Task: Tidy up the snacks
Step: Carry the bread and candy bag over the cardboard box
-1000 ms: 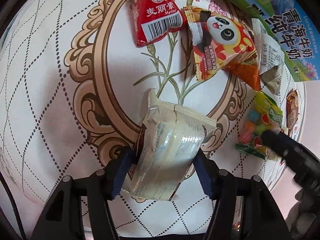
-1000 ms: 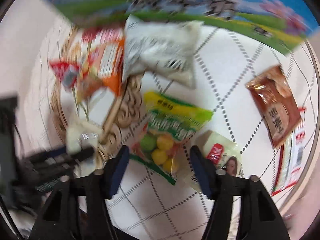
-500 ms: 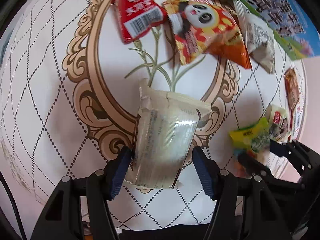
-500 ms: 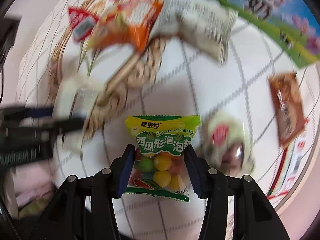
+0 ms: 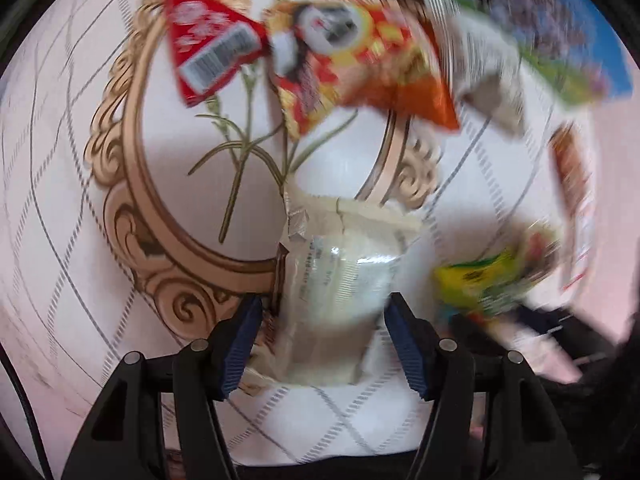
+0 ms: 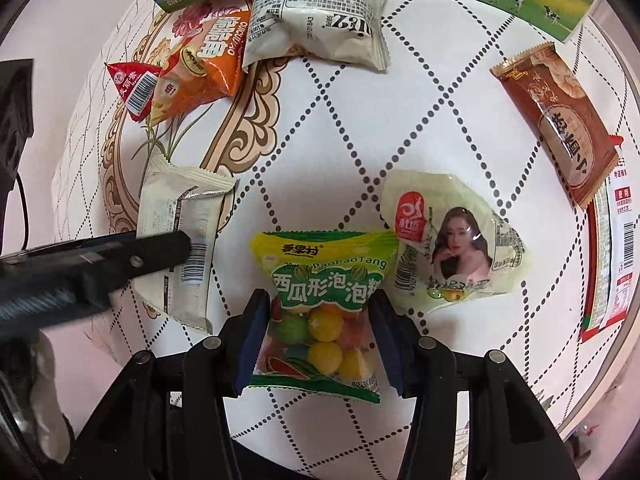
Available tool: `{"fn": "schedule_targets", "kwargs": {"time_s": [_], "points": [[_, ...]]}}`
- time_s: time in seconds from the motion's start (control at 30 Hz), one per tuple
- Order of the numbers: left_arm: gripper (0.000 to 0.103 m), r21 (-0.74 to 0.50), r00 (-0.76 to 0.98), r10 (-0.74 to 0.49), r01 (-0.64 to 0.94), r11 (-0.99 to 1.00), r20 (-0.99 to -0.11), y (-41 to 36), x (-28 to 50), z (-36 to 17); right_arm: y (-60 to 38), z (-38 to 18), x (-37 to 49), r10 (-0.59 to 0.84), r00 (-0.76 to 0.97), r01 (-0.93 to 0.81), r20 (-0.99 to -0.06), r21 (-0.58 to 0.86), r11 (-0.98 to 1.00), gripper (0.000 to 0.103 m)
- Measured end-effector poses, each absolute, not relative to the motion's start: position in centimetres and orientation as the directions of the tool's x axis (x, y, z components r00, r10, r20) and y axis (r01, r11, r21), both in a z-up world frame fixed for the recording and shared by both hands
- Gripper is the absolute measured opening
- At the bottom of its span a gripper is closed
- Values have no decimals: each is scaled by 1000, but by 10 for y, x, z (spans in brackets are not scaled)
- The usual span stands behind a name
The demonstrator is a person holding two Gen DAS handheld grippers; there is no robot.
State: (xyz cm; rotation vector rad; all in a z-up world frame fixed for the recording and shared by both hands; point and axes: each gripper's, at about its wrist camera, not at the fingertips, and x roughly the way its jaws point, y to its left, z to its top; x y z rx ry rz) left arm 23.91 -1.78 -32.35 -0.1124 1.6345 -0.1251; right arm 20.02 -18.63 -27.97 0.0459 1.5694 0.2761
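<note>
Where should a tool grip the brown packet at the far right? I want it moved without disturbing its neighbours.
Grip the brown packet across its narrow width at mid-length, coming from above. It lies flat and long on the table, with both long edges mostly clear there; its lower end overlaps the red-edged packet.

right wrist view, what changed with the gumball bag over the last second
A second ago the right claw stood open around the green and yellow gumball bag; it then closed on the bag and now grips it by its sides. The left claw kept its hold on the cream packet throughout. The orange panda bag, the white packet and the brown packet lie on the tablecloth as before.
</note>
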Motion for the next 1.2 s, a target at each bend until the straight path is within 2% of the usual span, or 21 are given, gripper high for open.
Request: {"fn": "schedule_targets", "kwargs": {"time_s": [0.07, 0.1, 0.27, 0.47, 0.73, 0.87, 1.0, 1.2], "points": [[61, -118, -46, -116, 27, 993, -992, -24, 237, -328, -191, -284, 195, 186, -12, -150, -982, 186, 971, 54], [54, -123, -36, -122, 19, 992, -992, -25, 236, -327, -185, -288, 192, 175, -6, -156, -985, 174, 972, 54], [53, -174, 7, -174, -7, 985, -985, -32, 219, -309, -163, -296, 180, 162, 23, -162, -986, 156, 974, 52], [53, -216, 53, -216, -2, 976, -975, -36, 218, -276, -183, -268, 173, 267, 60, -123, -962, 259, 958, 52], [53, -324, 146, -326, 37, 945, -934, -58, 227, -190, -221, -202, 186, 364, 167, -111, -916, 349, 931, 52], [53, -396, 161, -402, 69, 916, -901, -52, 283, -158, -248, -146, 212, 392, 256, -123, -884, 373, 920, 52], [53, -418, 174, -429, 98, 903, -886, -79, 334, -135, -271, -105, 252, 391, 340, -130, -855, 369, 920, 52], [53, -436, 125, -441, 69, 897, -889, -98, 425, -136, -289, -78, 339, 311, 414, -136, -856, 280, 950, 52]]}}
